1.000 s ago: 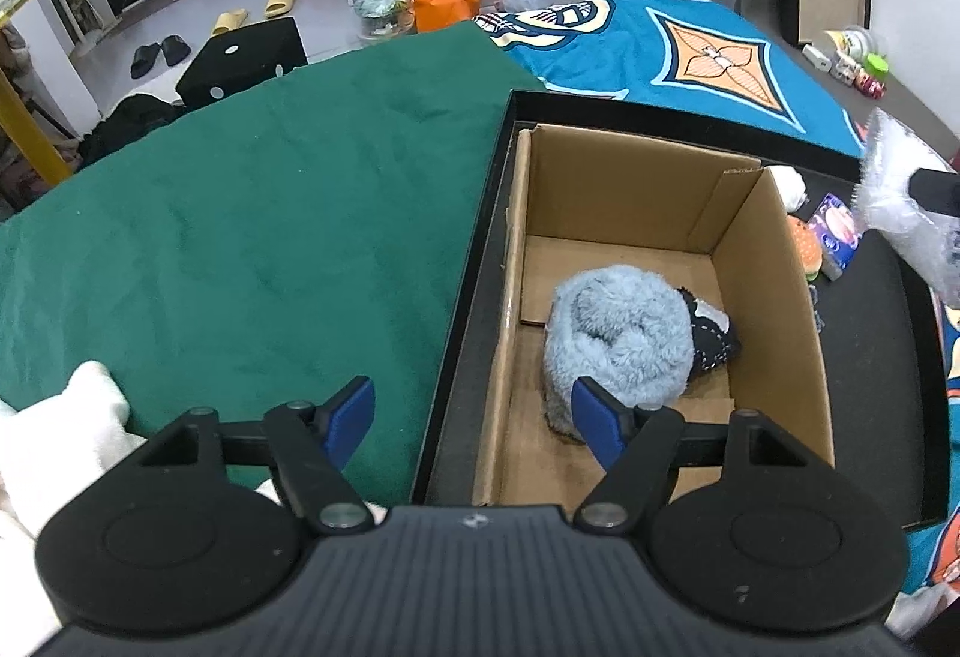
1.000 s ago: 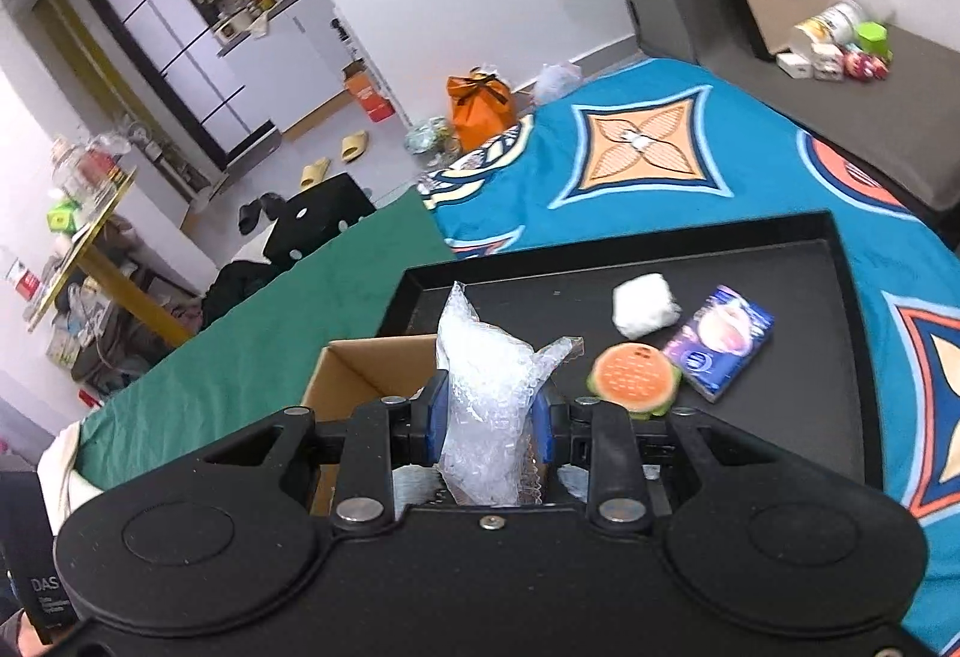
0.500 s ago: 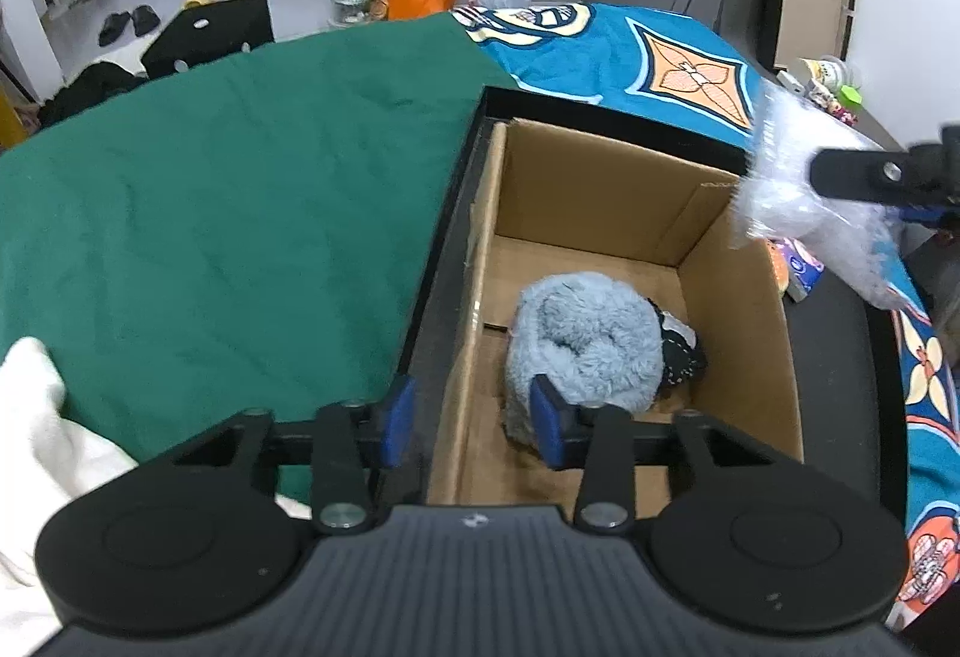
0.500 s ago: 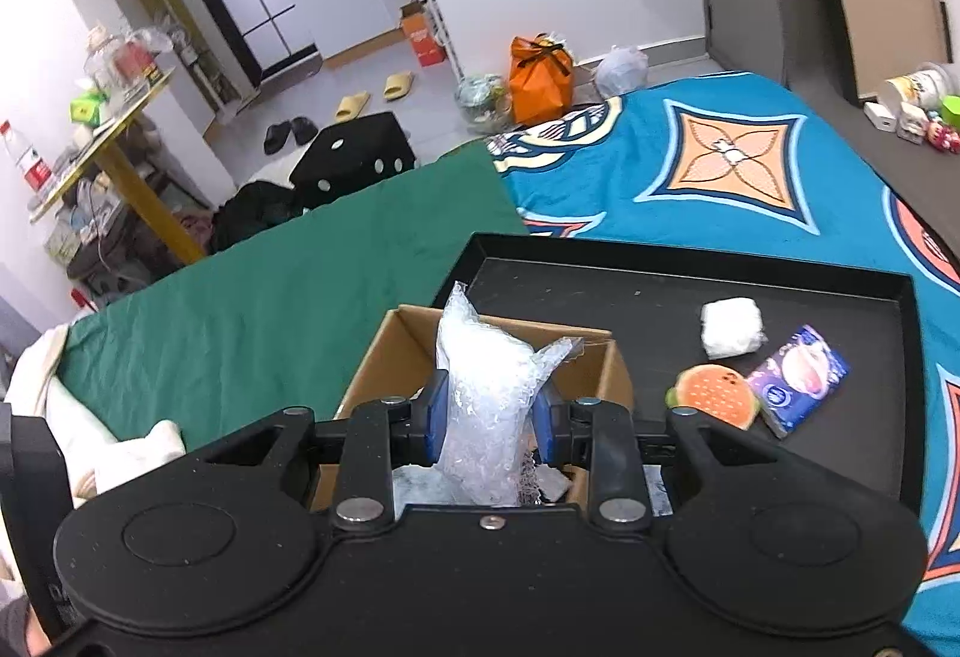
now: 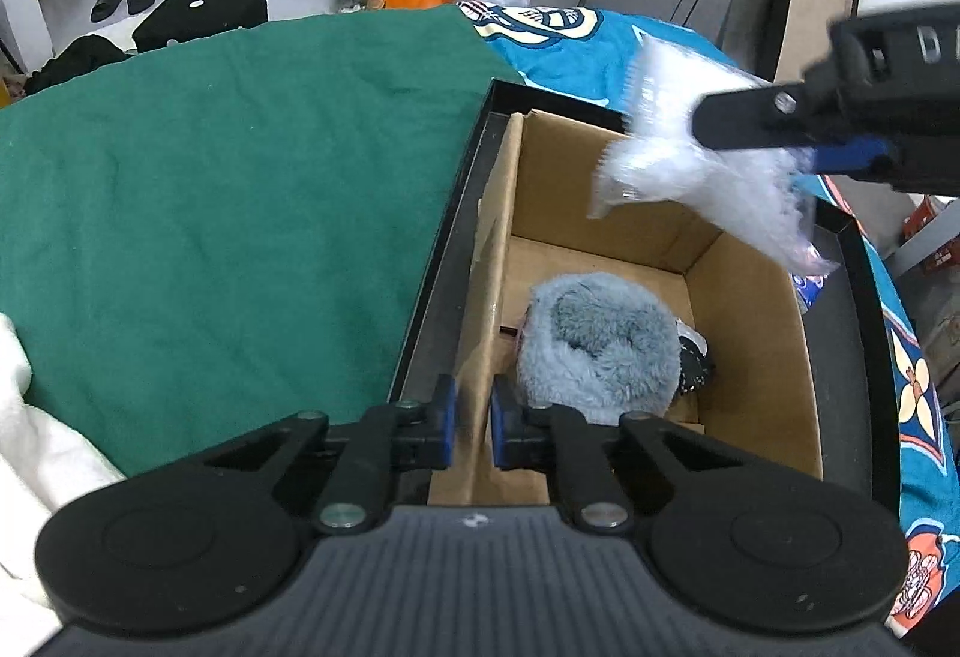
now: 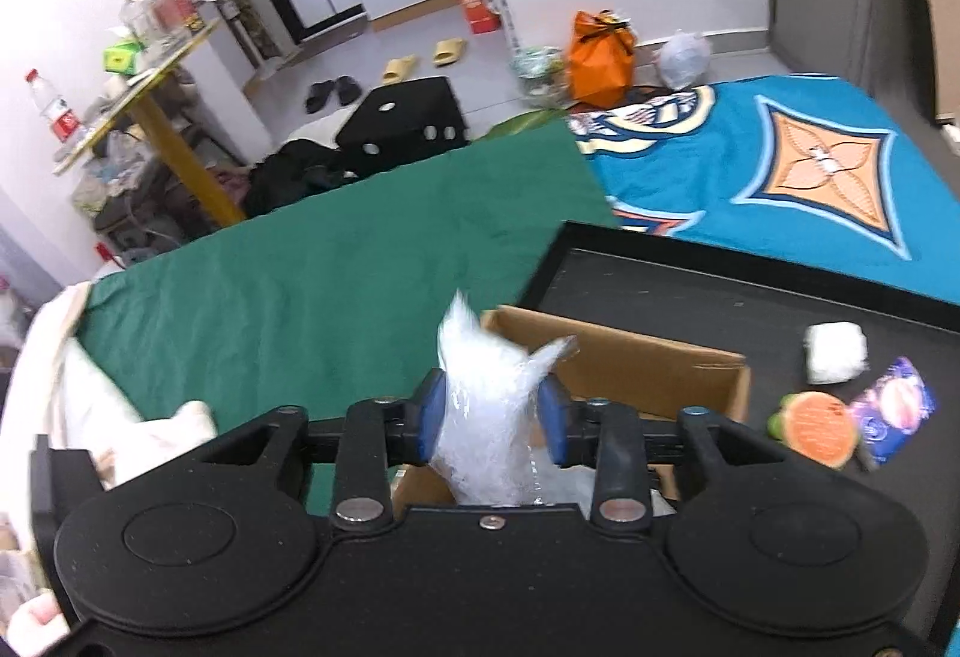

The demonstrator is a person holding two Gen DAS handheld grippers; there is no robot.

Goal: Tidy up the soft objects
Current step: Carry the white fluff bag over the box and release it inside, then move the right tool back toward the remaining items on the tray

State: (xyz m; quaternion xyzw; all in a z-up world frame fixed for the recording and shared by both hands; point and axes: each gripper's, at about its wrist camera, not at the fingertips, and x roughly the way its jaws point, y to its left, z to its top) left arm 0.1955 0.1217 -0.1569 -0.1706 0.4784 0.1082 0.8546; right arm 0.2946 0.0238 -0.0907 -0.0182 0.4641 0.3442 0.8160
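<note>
My left gripper (image 5: 471,420) is clamped on the brown cardboard box (image 5: 753,333) wall. My right gripper (image 6: 492,414) has just been opening around the crumpled clear plastic bag (image 6: 486,405), above the box; next it must fall inside.

Plastic bag (image 6: 489,411) motion-blurred, bottom hidden.

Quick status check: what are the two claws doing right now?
Left gripper clamped on cardboard box wall. Right gripper jaws just opening, plastic bag between them, over the box. Nothing blocking.
</note>
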